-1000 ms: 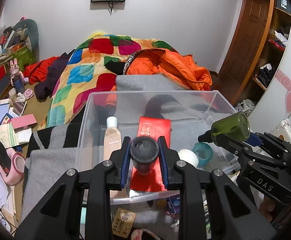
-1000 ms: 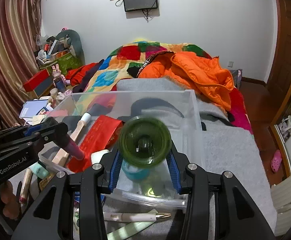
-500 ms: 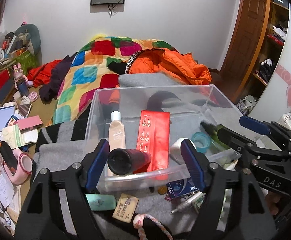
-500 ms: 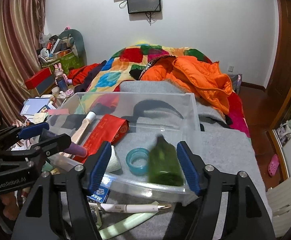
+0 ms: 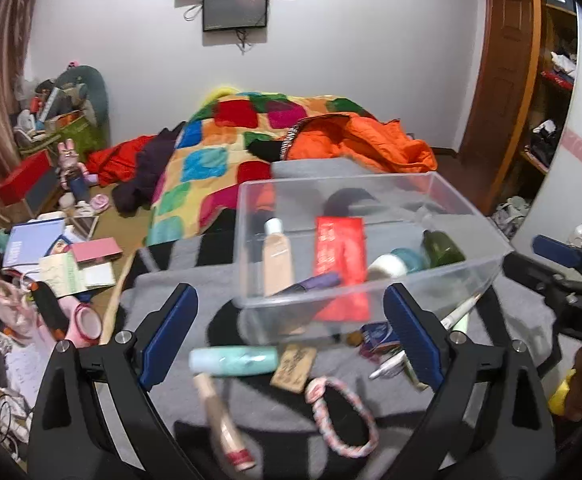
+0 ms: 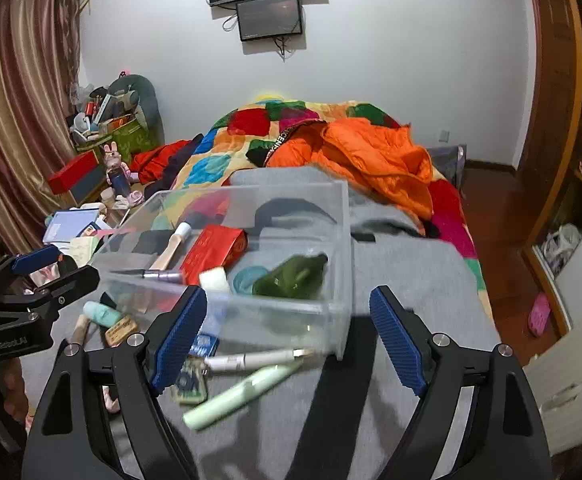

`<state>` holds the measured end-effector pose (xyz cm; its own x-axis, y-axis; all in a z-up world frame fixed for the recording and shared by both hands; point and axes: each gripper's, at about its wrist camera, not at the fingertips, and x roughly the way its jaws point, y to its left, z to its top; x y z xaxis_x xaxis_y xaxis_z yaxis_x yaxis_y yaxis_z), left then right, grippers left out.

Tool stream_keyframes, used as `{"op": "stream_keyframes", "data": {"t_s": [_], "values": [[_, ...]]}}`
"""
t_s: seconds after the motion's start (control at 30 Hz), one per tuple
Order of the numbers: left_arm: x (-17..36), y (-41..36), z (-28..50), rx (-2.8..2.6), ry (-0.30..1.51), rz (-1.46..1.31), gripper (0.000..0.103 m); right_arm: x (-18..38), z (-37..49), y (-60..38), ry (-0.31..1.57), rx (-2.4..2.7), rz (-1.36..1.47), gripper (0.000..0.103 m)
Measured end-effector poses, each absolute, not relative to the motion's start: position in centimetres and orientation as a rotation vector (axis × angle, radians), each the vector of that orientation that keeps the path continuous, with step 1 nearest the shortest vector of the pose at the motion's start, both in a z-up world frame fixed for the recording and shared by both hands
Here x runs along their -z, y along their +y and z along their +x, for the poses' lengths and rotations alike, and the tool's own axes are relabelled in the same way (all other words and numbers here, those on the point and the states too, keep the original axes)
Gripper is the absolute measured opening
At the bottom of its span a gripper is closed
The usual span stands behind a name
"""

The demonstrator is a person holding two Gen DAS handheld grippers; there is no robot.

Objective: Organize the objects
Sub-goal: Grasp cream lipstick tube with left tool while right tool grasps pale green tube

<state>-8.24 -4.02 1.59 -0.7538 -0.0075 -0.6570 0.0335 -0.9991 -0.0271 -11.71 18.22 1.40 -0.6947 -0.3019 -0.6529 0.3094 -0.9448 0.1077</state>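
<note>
A clear plastic bin (image 5: pixel 371 184) (image 6: pixel 343 240) stands on the grey blanket. In it lie a dark purple tube (image 5: pixel 315 282) (image 6: pixel 163 275) and a green bottle (image 5: pixel 443 246) (image 6: pixel 291 276), beside a red packet (image 5: pixel 341 256), a beige bottle (image 5: pixel 277 256), a white roll (image 5: pixel 387 266) and a teal ring (image 6: pixel 249 278). My left gripper (image 5: pixel 291 296) hangs in front of the bin's near wall, jaws opening wide, nothing between them. My right gripper (image 6: pixel 287 296) is at the bin's near right corner, jaws also opening and empty.
On the blanket in front of the bin lie a mint tube (image 5: pixel 233 360), a wooden tag (image 5: pixel 295 366), a pink braided loop (image 5: pixel 343 416), a white pen (image 6: pixel 251 358) and a green pen (image 6: pixel 243 390). Books and clutter (image 5: pixel 59 256) cover the floor to the left.
The left gripper let go of the dark purple tube and the right let go of the green bottle; both now lie in the bin. Both grippers opened and drew back and upward.
</note>
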Motion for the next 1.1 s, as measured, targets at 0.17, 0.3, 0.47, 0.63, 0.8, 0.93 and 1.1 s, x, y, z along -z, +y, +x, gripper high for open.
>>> {"op": "stream_keyframes", "data": {"t_s": [0.17,0.3,0.47,0.63,0.8,0.93,1.1], "values": [[-0.1,-5.5,-6.4,2.875,0.101,1.143,0.095,0.2,-11.1,18.5,-0.034,2.592,1.097,0.082],[1.5,-6.8,-5.1,2.830,0.143,1.187,0.095,2.4,-10.9,17.7,-0.042,2.571,1.188,0.082],[3.8,-7.8,-3.6,2.764,0.177,1.255,0.095,5.3,-11.3,15.8,-0.017,2.532,1.298,0.082],[6.1,-8.8,-2.7,2.669,0.157,1.268,0.095,6.9,-10.9,14.4,0.047,2.531,1.326,0.083],[7.0,-9.1,-2.9,2.651,0.177,1.266,0.083,6.8,-10.4,14.9,0.069,2.536,1.321,0.072],[7.0,-8.8,-3.5,2.667,0.155,1.238,0.075,6.6,-10.0,15.9,0.079,2.542,1.326,0.048],[7.1,-8.6,-3.7,2.689,0.150,1.217,0.053,6.3,-10.1,17.6,0.045,2.543,1.343,0.021]]}}
